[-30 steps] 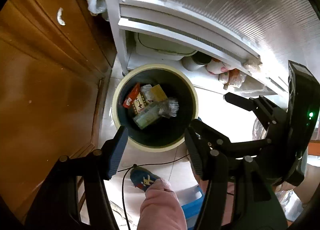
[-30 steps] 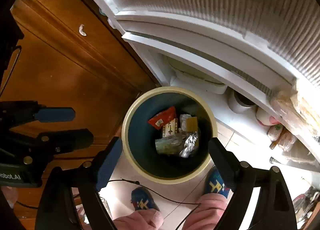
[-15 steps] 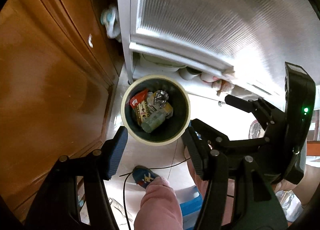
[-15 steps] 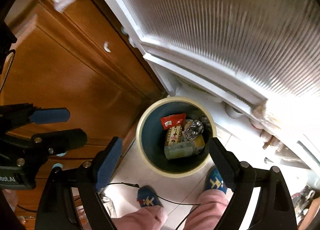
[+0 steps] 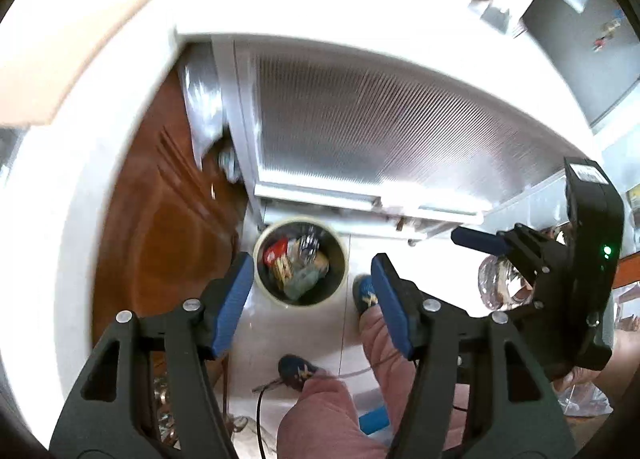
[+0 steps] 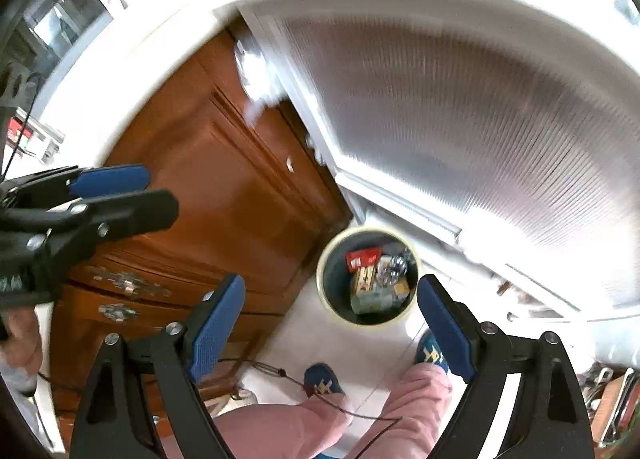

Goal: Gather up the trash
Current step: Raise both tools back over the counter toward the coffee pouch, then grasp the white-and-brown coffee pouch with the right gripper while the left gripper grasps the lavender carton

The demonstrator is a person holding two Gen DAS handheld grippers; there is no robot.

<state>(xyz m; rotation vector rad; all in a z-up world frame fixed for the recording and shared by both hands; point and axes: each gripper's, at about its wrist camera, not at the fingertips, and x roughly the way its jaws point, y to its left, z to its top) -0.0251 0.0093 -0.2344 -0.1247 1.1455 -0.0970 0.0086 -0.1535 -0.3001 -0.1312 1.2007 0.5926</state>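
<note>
Trash bin (image 5: 301, 261), round with a cream rim and dark interior, stands on the pale tiled floor (image 5: 288, 331) far below both grippers, just beside the wooden cabinet (image 6: 224, 195) and at the foot of the white ribbed-panel door (image 5: 380, 127). Inside it I see a red wrapper (image 6: 362, 257), a crumpled silver foil piece (image 6: 390, 269), a printed carton and a greenish bag, all lying loosely together. Left gripper (image 5: 310, 299): I read its jaws as spread apart with nothing between the blue pads (image 5: 230, 305); they have just been opening a little further. Right gripper (image 6: 328, 323): jaws stand wide apart and hold nothing; in its own view the bin appears between its blue fingertips (image 6: 216, 323) but far beneath them, not touched. Both grippers point steeply downward. The person's pink trouser legs (image 6: 304, 419) and blue patterned slippers (image 6: 320, 377) stand near the bin, with a thin dark cable (image 6: 272, 373) trailing across the floor.
</note>
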